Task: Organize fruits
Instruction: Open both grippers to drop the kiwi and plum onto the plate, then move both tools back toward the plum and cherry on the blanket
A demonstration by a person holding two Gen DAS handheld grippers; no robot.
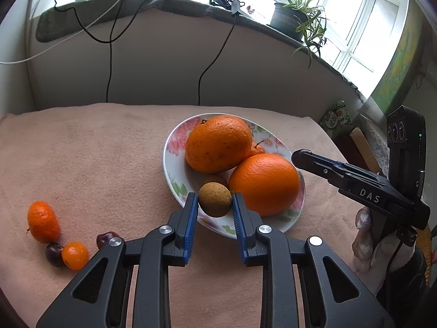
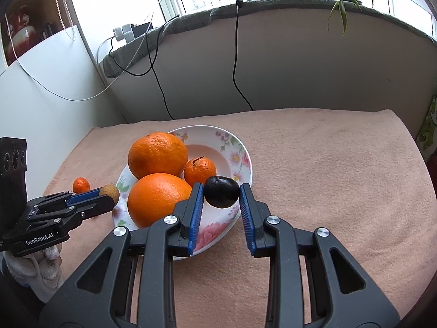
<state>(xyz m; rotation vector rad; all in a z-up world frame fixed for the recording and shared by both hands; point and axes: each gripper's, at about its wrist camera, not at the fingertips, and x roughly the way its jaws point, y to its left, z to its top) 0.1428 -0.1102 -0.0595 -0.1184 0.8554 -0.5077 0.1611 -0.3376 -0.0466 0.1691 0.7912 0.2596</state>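
Fruits sit mostly in the plate (image 2: 240, 147) at the middle of your worktop (image 2: 327, 169): two oranges (image 2: 158, 155) (image 2: 158, 198) side by side with a mandarin (image 2: 200, 171) touching them at 3 o'clock. Your left tool (image 1: 215, 201) grips a brown longan (image 1: 215, 199) between its blue pads, over the plate's near rim — a second longan (image 1: 215, 178) lies just behind it in the plate. Your right tool (image 2: 221, 196) grips a dark plum (image 2: 221, 195) over the plate's edge. Left on the pink cloth at 8 o'clock from the plate: a mandarin (image 1: 43, 222), a kumquat (image 1: 74, 255) and two cherries (image 1: 53, 254) (image 1: 106, 239) — the kumquat touches one cherry.
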